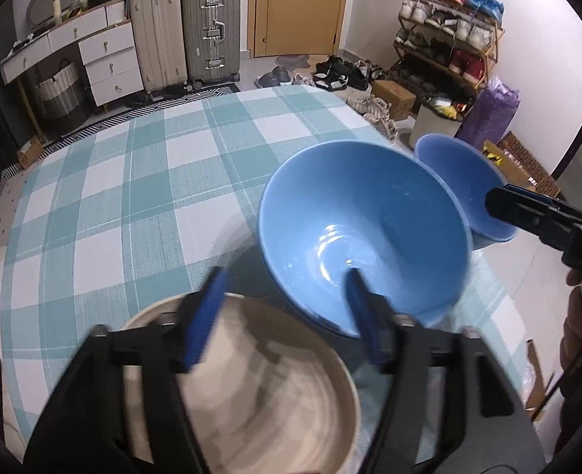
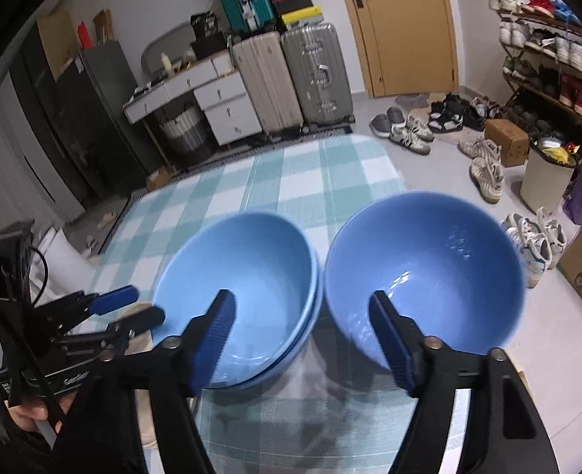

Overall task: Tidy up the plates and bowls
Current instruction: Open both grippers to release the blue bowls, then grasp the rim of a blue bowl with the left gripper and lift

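On the checked surface [image 1: 132, 181], going left to right: a beige plate [image 1: 275, 407] lies under the left gripper [image 1: 287, 316], whose jaws stand released with nothing between them; next, a stack of blue bowls [image 2: 247, 276] (two nested, by the doubled rim); then a single blue bowl [image 2: 441, 264] just beside it. The right gripper [image 2: 302, 339] hovers over the two, jaws released, gripping nothing.

Dim indoor light, motion blur, fisheye-warped edges.
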`<state>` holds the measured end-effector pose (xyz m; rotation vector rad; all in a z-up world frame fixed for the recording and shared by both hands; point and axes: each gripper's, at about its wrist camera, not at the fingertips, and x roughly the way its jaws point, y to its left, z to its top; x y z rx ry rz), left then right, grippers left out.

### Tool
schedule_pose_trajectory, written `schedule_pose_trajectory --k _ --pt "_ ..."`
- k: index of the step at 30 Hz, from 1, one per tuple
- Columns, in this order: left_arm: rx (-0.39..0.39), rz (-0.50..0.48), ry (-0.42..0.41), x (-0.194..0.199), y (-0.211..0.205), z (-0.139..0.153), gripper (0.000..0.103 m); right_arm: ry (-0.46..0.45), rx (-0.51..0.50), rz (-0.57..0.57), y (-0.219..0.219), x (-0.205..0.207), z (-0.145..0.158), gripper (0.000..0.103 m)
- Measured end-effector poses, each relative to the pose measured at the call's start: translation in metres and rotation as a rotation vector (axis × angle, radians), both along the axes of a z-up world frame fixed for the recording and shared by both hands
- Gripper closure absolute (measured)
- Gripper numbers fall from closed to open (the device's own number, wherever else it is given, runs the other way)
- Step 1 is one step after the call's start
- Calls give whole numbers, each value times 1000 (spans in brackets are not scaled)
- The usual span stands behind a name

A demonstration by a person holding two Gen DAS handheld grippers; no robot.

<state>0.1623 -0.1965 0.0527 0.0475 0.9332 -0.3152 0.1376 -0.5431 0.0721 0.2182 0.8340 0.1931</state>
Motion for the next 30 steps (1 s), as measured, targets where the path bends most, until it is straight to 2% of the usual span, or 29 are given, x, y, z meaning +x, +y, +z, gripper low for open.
schedule_pose_trajectory --k 1,3,6,7,10,19,25,30 --pt "-16 -3 -4 -2 1 4 25 -11 3 -3 -3 -3 4 16" --pt "-48 -18 -13 -5 0 14 22 -32 5 -11 -9 -11 14 12" --pt "-82 -47 -12 -9 -7 27 11 -56 4 -42 -19 -22 25 2" --pt "-84 -48 -23 -11 -10 33 2 -60 5 -56 -22 -27 28 1" --pt "-87 -63 -62 -15 -22 48 1 -80 14 -98 -34 -39 35 1" --pt "-84 -147 -79 -1 -65 77 1 -78 79 -247 -76 -63 35 1" --pt "-88 -184 -53 19 -91 78 1 -59 70 -284 -88 -61 28 1" --pt "-87 -209 -18 42 -111 67 1 -42 71 -307 -97 -59 18 1"
